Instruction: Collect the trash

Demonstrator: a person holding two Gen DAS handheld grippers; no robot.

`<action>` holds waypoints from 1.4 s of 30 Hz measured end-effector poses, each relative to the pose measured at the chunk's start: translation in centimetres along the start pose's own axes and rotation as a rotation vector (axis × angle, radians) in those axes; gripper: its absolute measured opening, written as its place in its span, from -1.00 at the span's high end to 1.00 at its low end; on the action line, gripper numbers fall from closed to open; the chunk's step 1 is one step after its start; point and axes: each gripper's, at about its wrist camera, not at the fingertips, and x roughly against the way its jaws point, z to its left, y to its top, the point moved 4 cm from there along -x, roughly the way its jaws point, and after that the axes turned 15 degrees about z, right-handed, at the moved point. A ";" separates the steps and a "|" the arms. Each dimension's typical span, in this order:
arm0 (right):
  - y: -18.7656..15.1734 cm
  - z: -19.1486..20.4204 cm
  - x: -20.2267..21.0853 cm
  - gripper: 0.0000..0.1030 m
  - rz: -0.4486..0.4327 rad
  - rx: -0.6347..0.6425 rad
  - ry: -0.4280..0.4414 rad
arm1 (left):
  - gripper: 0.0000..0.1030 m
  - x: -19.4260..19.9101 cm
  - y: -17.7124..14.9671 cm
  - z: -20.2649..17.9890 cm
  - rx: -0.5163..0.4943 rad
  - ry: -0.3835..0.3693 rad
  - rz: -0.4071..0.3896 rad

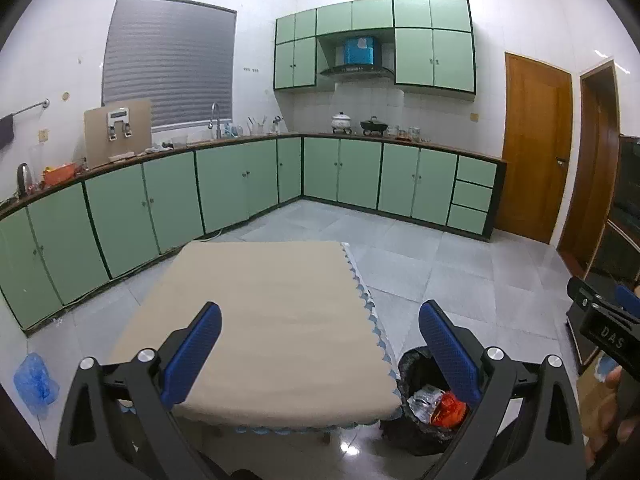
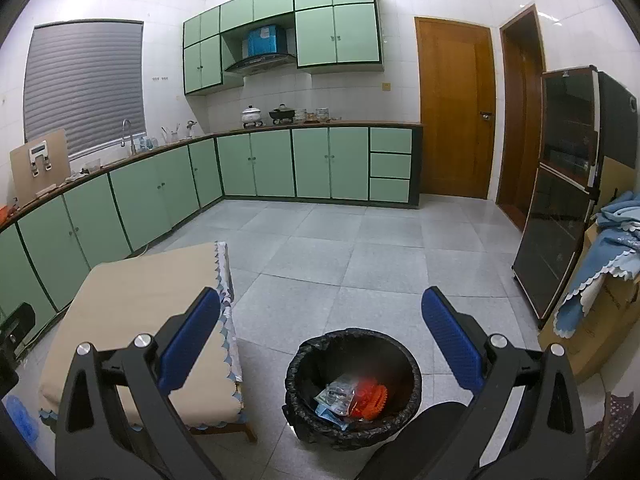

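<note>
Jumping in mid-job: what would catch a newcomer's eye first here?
The black-lined trash bin on the floor right of the low table, already holding an orange wrapper and clear packaging. Both grippers, left and right, are open and empty. A blue bag lies on the floor left of the table.

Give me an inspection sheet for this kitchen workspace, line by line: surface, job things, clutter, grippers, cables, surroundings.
Surface: low table with beige cloth, bare on top.
Job's things: black-lined trash bin on the floor beside the table, holding an orange wrapper and clear plastic packaging.
Clutter: blue plastic bag on the floor left of the table.
Grippers: left gripper open, empty; right gripper open, empty, above the bin.
Cables: nothing seen.
Surroundings: green cabinets, wooden door, dark glass cabinet.
</note>
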 end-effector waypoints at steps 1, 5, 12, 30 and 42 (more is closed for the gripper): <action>0.0 0.1 0.1 -0.90 -0.001 0.003 0.000 | -0.88 0.1 0.0 0.1 -0.001 0.011 -0.007; 0.1 0.2 0.3 -0.90 -0.006 0.003 -0.001 | -0.88 0.3 -0.1 0.1 -0.009 0.029 -0.015; 0.4 0.5 0.5 -0.90 -0.017 0.011 0.001 | -0.88 0.3 0.2 0.0 0.003 0.028 -0.008; 1.0 1.1 0.8 -0.90 -0.020 0.019 0.017 | -0.88 0.3 0.1 0.7 0.021 0.047 -0.002; 1.2 1.4 0.8 -0.90 -0.020 0.020 0.018 | -0.88 0.3 0.0 0.5 0.026 0.047 0.001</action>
